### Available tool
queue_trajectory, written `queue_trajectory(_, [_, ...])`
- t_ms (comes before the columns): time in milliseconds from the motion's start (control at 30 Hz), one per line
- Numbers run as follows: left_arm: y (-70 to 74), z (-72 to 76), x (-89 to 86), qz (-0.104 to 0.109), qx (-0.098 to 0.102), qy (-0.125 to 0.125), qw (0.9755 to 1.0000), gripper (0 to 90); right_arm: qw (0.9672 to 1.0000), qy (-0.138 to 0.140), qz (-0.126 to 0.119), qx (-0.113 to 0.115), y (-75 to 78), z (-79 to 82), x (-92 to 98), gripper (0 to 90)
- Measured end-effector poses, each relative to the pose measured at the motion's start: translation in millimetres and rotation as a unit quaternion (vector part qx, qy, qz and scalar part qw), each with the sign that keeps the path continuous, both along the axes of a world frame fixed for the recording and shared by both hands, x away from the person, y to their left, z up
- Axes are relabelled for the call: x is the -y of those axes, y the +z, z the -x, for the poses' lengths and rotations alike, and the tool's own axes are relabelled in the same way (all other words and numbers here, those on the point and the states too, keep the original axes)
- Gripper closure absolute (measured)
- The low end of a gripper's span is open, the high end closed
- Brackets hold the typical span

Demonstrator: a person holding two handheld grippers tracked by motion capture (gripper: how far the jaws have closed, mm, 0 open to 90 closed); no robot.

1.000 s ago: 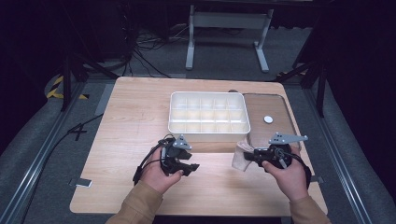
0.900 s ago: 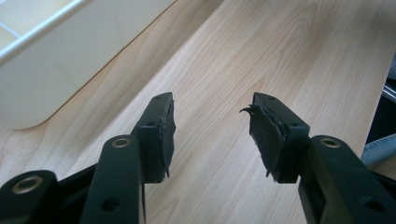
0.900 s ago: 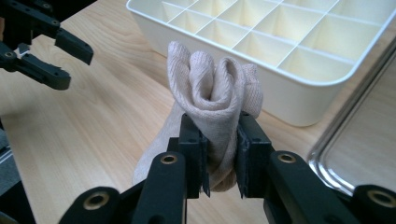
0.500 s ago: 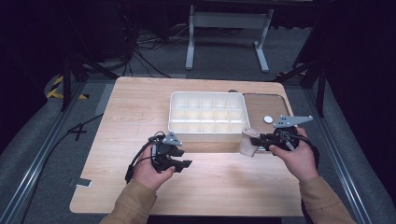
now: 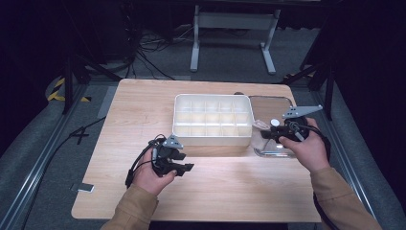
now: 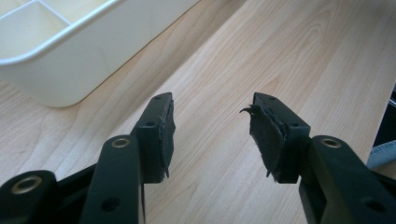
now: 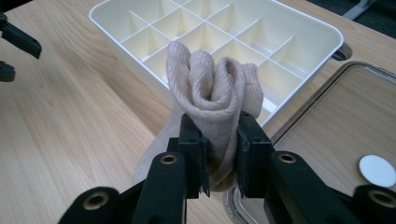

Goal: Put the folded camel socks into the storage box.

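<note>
One sock (image 7: 212, 93) clamped in the right gripper (image 7: 219, 154) beside one white divided tray (image 7: 299, 35).
Left gripper (image 6: 212, 126) held open, empty, above the table (image 6: 261, 51).

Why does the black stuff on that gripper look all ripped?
The rubber pad on one jaw of the open left gripper is frayed and peeling away at its top edge. The other pad lies flatter. It looks worn from use.

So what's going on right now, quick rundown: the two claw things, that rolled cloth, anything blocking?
Right gripper shut on beige sock, lifted beside white divided tray. Left gripper open, empty, low over the table. Nothing blocking.
</note>
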State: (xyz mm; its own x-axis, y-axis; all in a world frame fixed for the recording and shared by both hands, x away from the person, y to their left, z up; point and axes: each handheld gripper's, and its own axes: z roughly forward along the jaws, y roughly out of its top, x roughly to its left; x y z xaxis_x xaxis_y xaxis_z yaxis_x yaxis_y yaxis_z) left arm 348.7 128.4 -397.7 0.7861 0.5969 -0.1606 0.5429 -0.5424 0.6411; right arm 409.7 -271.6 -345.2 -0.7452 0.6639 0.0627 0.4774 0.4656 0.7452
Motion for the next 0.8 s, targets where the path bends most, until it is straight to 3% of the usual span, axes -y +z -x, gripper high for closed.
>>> queue_trajectory(367, [1.1,11.2,-26.3,0.001,0.004,0.035,0.9994,49.8,0.9981,0.020,0.056,0.012,7.0,-34.5,-12.1,75.0])
queue_trajectory(667, [1.5,18.6,-41.6,0.004,0.002,0.058,0.9983,49.8,0.9961,0.032,0.081,0.013,9.8,-55.2,-20.8,75.0])
queue_trajectory(800, [0.9,23.9,-49.1,0.007,0.002,0.071,0.9974,49.7,0.9928,0.045,0.110,0.013,8.0,-66.8,-30.5,74.9])
